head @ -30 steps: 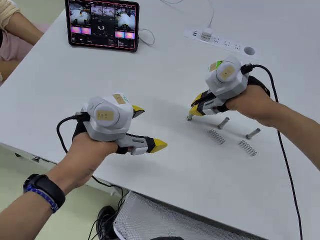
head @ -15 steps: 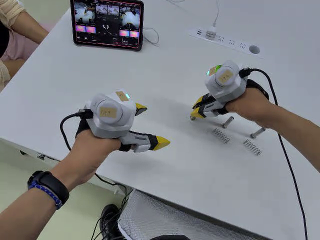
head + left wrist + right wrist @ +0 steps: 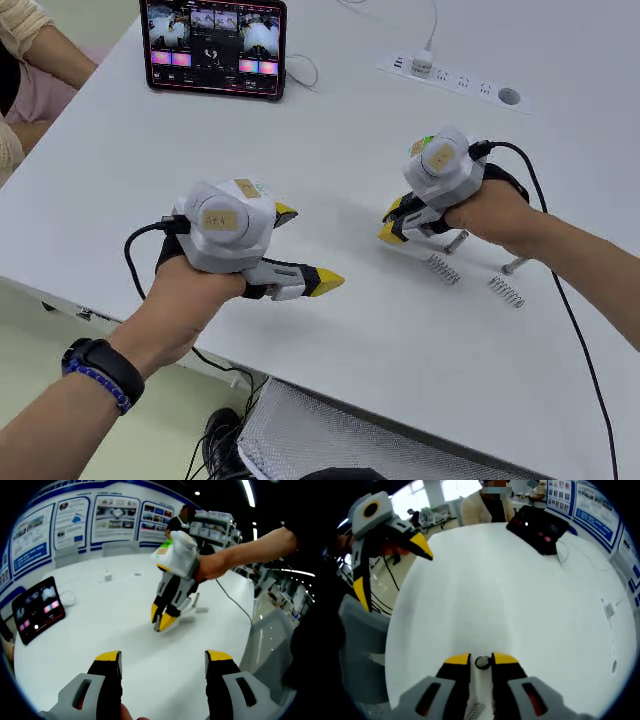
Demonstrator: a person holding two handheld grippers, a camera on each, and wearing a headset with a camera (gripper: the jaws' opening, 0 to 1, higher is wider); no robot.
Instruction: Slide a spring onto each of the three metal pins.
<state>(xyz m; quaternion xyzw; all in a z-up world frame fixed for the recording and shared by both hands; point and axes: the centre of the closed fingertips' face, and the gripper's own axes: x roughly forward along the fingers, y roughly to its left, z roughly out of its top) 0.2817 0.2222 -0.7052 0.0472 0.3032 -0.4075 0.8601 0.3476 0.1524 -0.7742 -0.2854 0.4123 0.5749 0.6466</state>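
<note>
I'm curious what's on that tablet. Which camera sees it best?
The head view: the tablet faces it, screen lit with small video panes. The left gripper view catches it small and slanted at the edge; the right gripper view shows it dark and far off.

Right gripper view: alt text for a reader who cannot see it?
The right gripper is shut on a metal pin, seen end-on between its yellow tips, above a white table. The open left gripper hangs at upper left; a tablet sits beyond.
</note>
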